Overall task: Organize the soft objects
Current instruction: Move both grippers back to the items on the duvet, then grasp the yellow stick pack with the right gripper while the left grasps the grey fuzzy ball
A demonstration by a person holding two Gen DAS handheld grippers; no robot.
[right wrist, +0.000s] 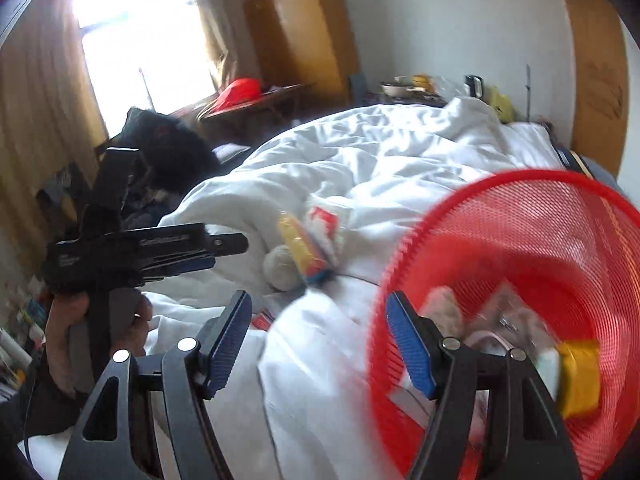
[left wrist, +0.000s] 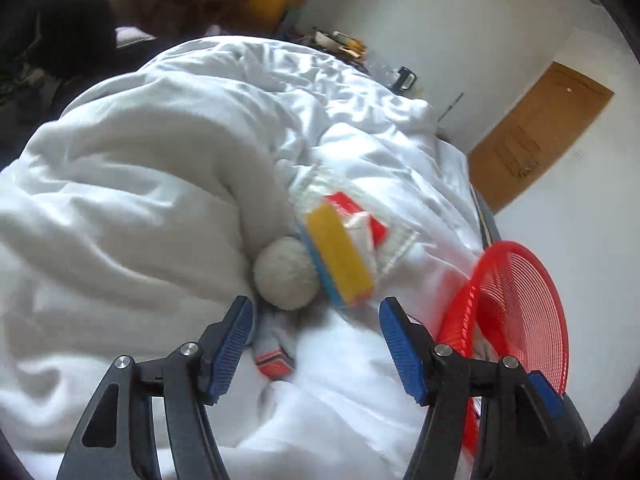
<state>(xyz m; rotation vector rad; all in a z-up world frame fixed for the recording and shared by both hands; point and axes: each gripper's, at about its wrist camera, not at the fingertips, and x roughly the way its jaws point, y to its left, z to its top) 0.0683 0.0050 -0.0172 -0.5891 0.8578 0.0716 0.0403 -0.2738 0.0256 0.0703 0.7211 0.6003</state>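
On the white duvet (left wrist: 140, 184) lie a grey woolly ball (left wrist: 286, 274), a yellow-and-blue sponge pack (left wrist: 340, 258), a clear packet with red and white contents (left wrist: 360, 216) and a grey sock with a red band (left wrist: 274, 354). My left gripper (left wrist: 316, 344) is open and empty just above the sock, short of the ball. A red mesh basket (left wrist: 520, 304) stands at the right; in the right wrist view it (right wrist: 520, 232) holds several soft items, among them a yellow sponge (right wrist: 580, 376). My right gripper (right wrist: 318, 340) is open and empty at the basket's rim. The left gripper's body (right wrist: 132, 248) shows at the left.
The duvet is bunched into high folds on the left. A dark wooden desk with a red item (right wrist: 240, 92) stands by the window. A cluttered bedside table (right wrist: 412, 88), a yellow wardrobe (right wrist: 304, 36) and a wooden door (left wrist: 536, 136) lie beyond the bed.
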